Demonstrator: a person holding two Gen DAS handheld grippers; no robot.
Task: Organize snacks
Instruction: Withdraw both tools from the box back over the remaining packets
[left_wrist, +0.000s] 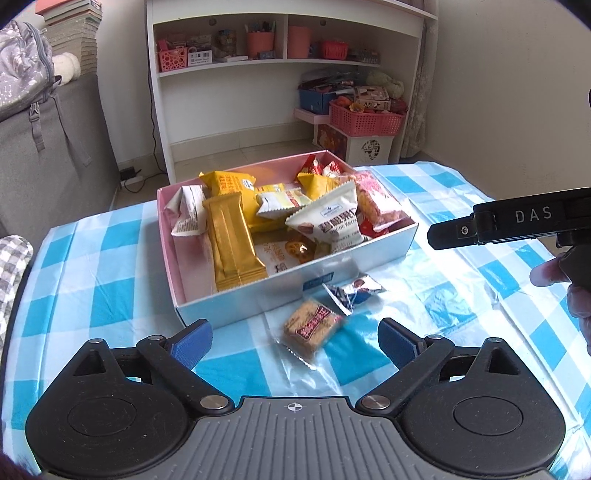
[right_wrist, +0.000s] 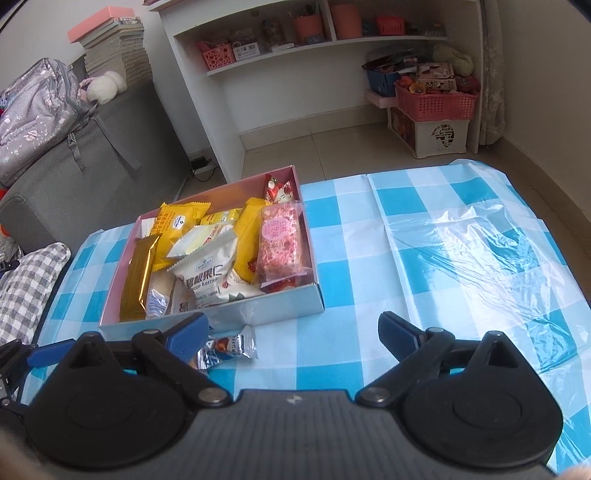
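Left gripper (left_wrist: 295, 341) is spread wide and holds nothing. It hangs low over the blue checked tablecloth (left_wrist: 110, 295). A brown biscuit pack (left_wrist: 312, 330) lies between its blue fingers (left_wrist: 192, 341), touching neither. A small blue-and-silver candy (left_wrist: 352, 291) lies just beside the snack box (left_wrist: 295, 284), which is full of packets. From the right, the other tool's black body pokes in, with a bit of a hand (left_wrist: 569, 291) cut off at the edge.

Right gripper (right_wrist: 293, 334) is wide too, holding nothing, above the cloth beside the box (right_wrist: 288, 308). Its left finger (right_wrist: 188, 334) hides part of the candy (right_wrist: 229, 349).
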